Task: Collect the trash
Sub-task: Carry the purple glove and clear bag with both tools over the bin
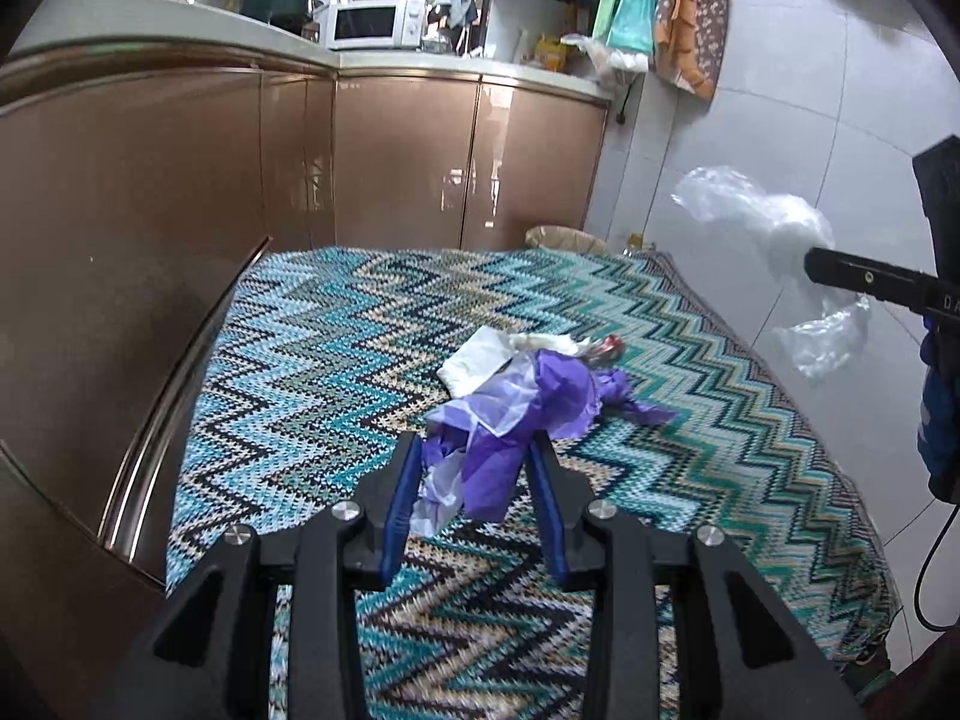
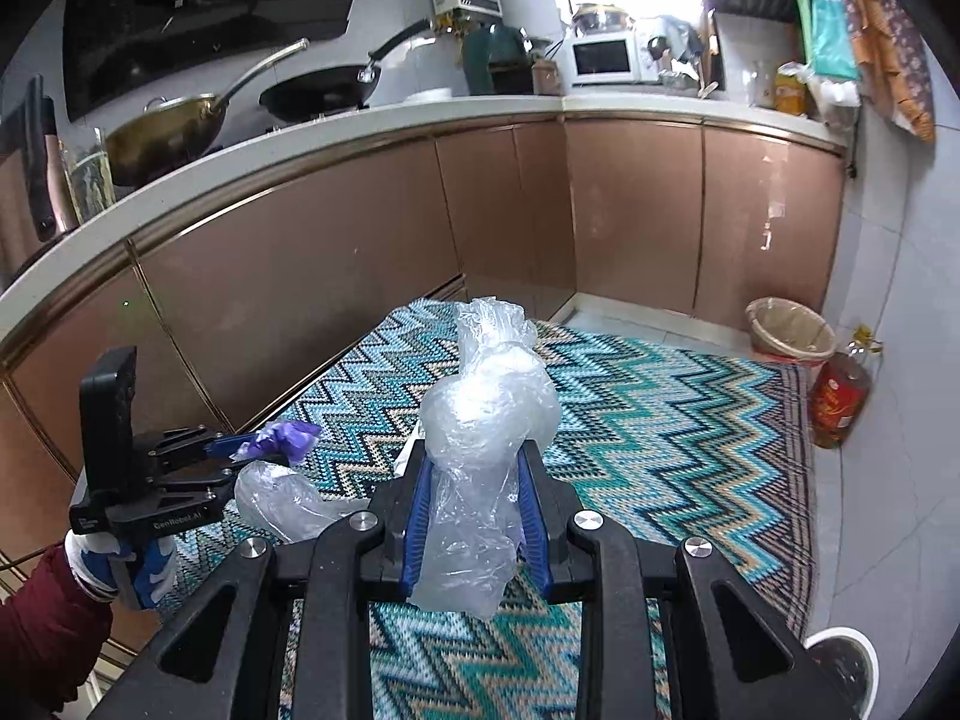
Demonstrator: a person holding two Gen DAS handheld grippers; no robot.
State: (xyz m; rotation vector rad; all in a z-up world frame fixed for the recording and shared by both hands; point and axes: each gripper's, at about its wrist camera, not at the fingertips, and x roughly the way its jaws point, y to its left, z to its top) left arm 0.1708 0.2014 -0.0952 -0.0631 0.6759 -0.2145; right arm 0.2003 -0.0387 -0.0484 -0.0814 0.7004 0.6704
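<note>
- Left gripper: jaws part-closed, pinching the purple wrapping. One end hangs between the pads; the rest trails toward the rug, and from here you cannot tell if the far end has lifted clear.
- Right gripper: jaws narrowed onto the clear plastic bag, which bulges above the pads and droops below them. The grip looks sound.
- More trash on the rug: a white paper scrap and a small reddish bit just beyond the purple wrapping. Expect a second pass for these.
- Step in hand, as judged: carry both loads to a bin. Keep both pinches firm; thin film slips. Lift the purple piece straight up so its tail does not drag the white scrap along.
- The beige bin stands at the far right corner of the rug, beside a bottle. A second, white-rimmed bin sits near your right side, possibly nearer; its view is partial.
- Room: brown cabinets curve along the left and far side. The open lane runs over the rug toward the tiled wall on the right. Keep the grippers apart so the loads do not tangle.
</note>
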